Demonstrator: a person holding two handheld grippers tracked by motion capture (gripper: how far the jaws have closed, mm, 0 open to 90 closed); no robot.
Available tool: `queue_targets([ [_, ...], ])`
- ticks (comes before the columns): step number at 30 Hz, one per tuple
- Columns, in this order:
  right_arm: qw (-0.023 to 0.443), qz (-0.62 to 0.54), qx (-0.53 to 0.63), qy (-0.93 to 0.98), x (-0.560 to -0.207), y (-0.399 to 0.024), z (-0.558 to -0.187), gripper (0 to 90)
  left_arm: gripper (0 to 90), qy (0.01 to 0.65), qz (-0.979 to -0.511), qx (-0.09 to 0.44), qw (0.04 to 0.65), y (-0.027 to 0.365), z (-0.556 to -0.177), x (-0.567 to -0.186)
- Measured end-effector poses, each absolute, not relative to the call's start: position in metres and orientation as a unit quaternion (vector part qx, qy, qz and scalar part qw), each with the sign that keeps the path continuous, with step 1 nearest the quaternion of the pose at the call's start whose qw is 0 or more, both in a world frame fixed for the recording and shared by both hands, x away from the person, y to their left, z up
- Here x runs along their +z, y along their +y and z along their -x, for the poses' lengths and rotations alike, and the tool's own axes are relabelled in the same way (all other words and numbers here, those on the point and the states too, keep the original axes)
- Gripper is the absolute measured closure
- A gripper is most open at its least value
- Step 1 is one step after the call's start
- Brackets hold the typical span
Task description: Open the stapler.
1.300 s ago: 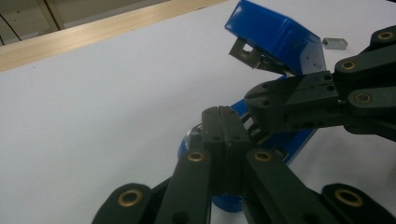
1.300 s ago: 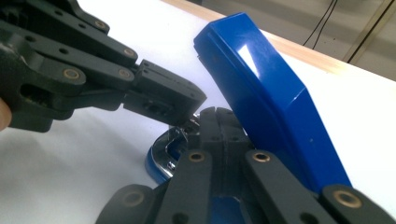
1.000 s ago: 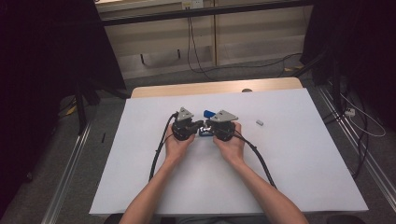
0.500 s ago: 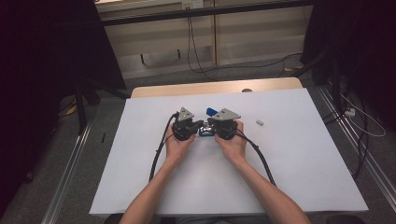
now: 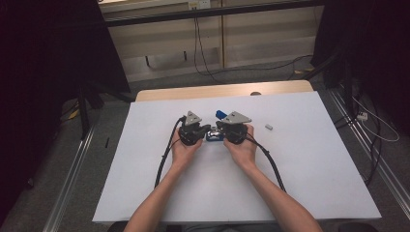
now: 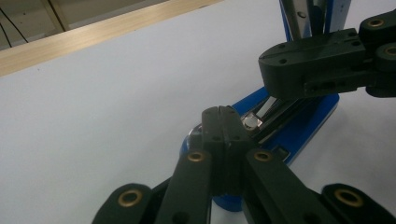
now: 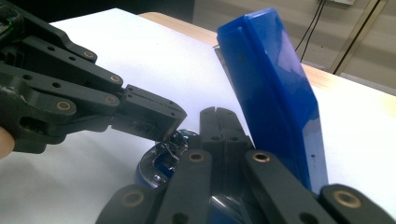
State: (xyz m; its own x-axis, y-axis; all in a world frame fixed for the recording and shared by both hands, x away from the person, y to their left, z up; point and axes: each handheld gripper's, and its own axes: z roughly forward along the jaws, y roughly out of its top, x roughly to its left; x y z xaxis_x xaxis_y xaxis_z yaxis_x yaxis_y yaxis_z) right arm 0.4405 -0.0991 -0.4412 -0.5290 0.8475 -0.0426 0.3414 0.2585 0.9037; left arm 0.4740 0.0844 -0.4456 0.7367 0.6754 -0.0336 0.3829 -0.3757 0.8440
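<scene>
- Two grippers meet at the middle of the white table (image 5: 300,193) in the high view. We hold the left gripper (image 5: 209,130) and the right gripper (image 5: 218,129) tip to tip over a small blue stapler (image 5: 214,137) lying between them. Its blue top (image 5: 221,114) stands up behind the right gripper. A small grey piece (image 5: 269,127) lies well apart on the right.
- In the left gripper view, our left gripper (image 6: 224,112) has its jaws pressed together with nothing between them. The tips rest at the stapler's (image 6: 308,121) open metal channel, on its blue base. The right gripper (image 6: 268,74) comes in from the right, its tip just above the same channel; we cannot tell whether it touches.
- In the right gripper view, our right gripper (image 7: 218,113) also has its jaws fully together, holding nothing. The stapler's top (image 7: 271,93) rises tilted just to its right. The left gripper (image 7: 175,119) reaches in from the left, its tip at the shiny metal end (image 7: 163,154) of the stapler.
</scene>
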Motion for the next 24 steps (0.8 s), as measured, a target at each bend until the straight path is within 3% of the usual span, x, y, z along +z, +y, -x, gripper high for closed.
queue_targets([
  [24,0.285,-0.414,0.462,0.731,-0.4375,-0.1038,-0.4378,90.0,90.0,0.324,-0.812,0.158,0.458,0.085,-0.4745,-0.4461],
])
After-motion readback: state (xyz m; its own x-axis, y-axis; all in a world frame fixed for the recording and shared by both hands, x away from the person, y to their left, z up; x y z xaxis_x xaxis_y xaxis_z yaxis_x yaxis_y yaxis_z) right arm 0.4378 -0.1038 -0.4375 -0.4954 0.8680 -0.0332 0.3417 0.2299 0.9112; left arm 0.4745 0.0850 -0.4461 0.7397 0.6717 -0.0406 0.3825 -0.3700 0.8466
